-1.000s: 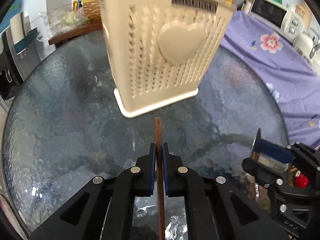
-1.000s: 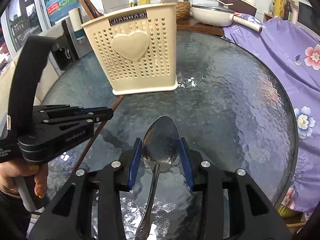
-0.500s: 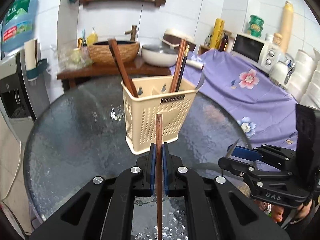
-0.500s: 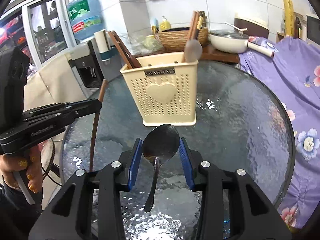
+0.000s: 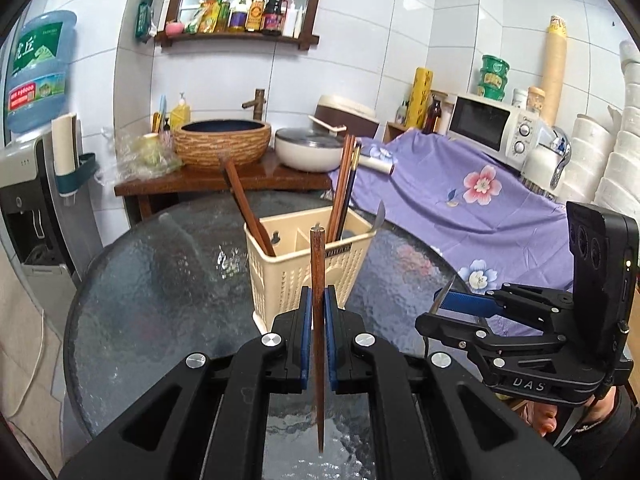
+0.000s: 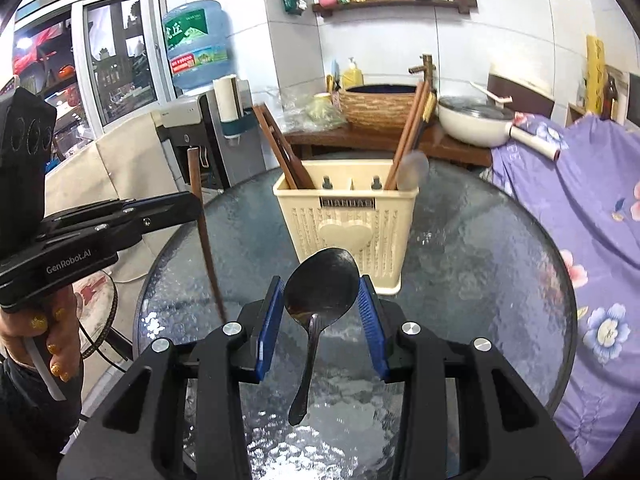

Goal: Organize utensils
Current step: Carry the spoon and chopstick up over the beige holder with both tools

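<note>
A cream plastic utensil holder (image 5: 296, 268) with a heart on its front stands on the round glass table (image 5: 160, 280); it also shows in the right wrist view (image 6: 348, 224). It holds brown chopsticks (image 5: 344, 184) and a spoon (image 6: 414, 168). My left gripper (image 5: 317, 320) is shut on a brown wooden chopstick (image 5: 318, 280), held upright above the table in front of the holder. My right gripper (image 6: 322, 300) is shut on a metal spoon (image 6: 320, 284), bowl up and handle hanging down, also in front of the holder.
A wooden counter (image 5: 224, 180) with a woven basin (image 5: 222, 142) and a white pan (image 5: 308, 154) stands behind the table. A purple flowered cloth (image 5: 460, 208) covers the right side, with a microwave (image 5: 492, 128). A water dispenser (image 5: 28, 200) stands at left.
Both grippers have risen and pulled back from the holder, lifting the chopstick and the spoon higher above the table. The holder now looks smaller and its top is in view.
</note>
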Available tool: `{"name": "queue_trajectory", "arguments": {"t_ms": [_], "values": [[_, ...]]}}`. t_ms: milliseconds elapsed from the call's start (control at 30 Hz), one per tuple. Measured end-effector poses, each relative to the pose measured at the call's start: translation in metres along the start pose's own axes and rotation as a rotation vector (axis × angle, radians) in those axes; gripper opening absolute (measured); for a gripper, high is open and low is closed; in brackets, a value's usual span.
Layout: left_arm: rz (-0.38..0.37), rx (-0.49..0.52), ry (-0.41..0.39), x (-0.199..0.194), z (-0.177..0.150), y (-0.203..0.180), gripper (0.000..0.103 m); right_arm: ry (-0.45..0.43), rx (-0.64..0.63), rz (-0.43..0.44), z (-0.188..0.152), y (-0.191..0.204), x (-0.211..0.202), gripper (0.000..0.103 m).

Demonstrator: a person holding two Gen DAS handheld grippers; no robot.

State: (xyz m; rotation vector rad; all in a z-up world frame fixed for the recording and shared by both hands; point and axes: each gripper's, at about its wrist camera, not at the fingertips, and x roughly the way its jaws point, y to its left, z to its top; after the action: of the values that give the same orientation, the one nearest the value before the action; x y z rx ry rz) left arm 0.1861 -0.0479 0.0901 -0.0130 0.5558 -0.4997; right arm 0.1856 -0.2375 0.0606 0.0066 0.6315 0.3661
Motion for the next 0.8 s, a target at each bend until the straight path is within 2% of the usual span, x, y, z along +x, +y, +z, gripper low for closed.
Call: {"name": "queue_trajectory", "arguments": {"t_ms": [200, 433, 600, 800], "values": [[-0.007, 0.021, -0.048, -0.01, 0.025, -0.003, 0.006, -0.071, -0.041, -0.021, 0.033, 0.006, -0.014, 0.038], [-0.03, 0.034, -0.122, -0.022, 0.087, -0.01, 0.006, -0.158, -0.05, -0.04, 0.087, 0.002, -0.025, 0.038], [-0.024, 0.01, -0.155, -0.023, 0.129, -0.008, 0.006, -0.235, -0.059, -0.094, 0.131, -0.003, -0.024, 0.038], [0.046, -0.032, -0.226, -0.017, 0.171, 0.003, 0.006, -0.28, -0.067, -0.163, 0.159, -0.013, 0.005, 0.039]]}}
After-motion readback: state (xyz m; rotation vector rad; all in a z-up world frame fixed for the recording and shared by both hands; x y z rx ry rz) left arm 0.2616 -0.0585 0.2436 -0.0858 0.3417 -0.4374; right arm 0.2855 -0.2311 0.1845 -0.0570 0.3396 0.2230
